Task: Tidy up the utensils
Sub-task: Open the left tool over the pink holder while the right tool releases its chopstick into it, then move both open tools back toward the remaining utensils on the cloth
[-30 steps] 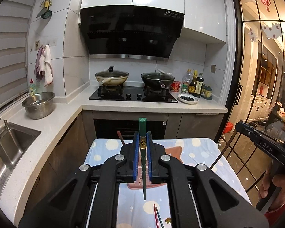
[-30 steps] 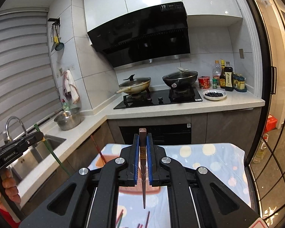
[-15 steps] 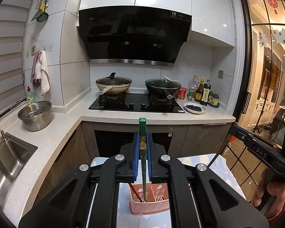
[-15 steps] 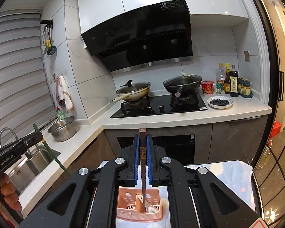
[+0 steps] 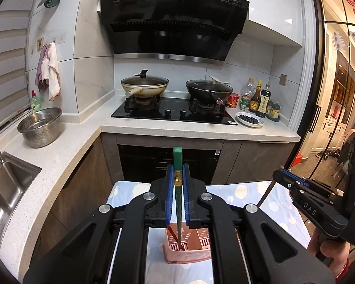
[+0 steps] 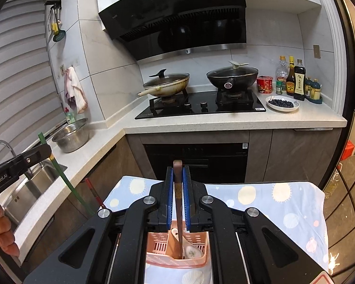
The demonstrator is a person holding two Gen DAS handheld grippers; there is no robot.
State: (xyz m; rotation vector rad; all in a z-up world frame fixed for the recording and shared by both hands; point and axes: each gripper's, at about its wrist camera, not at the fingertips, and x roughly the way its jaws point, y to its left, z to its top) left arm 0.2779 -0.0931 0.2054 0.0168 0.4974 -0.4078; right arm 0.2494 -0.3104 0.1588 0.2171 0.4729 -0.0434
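We find the left gripper (image 5: 177, 203) closed on a green chopstick (image 5: 178, 179), held upright with its tip down inside the pink basket (image 5: 189, 258). The basket stands on the spotted cloth (image 5: 246, 194) of the table, near the middle of its width and well back from the far edge that faces the oven. A red chopstick (image 5: 170, 232) already leans in the same left compartment.

The right gripper (image 6: 177, 201) carries a brown chopstick (image 6: 177, 196) between its blue pads (image 6: 170, 198). Its jaws are opening, with the stick between them and its tip low in the basket, beside a white spoon (image 6: 194, 252) lying in the right compartment. We cannot tell whether that tip rests on the basket floor or on the divider.

We judge the step in hand to be the release of both sticks into the basket. To do it well, we recommend the following:
- Keep each stick close to upright until its tip is fully down, so it does not tip over the rim.
- Open the jaws slowly and only slightly, letting the stick slide rather than drop.
- Lift straight up along the stick afterwards; a sideways pull could drag the light basket or tilt it.
- Keep the two grippers apart, since both work over one small basket.

The main risk is a stick catching on the slotted wall.
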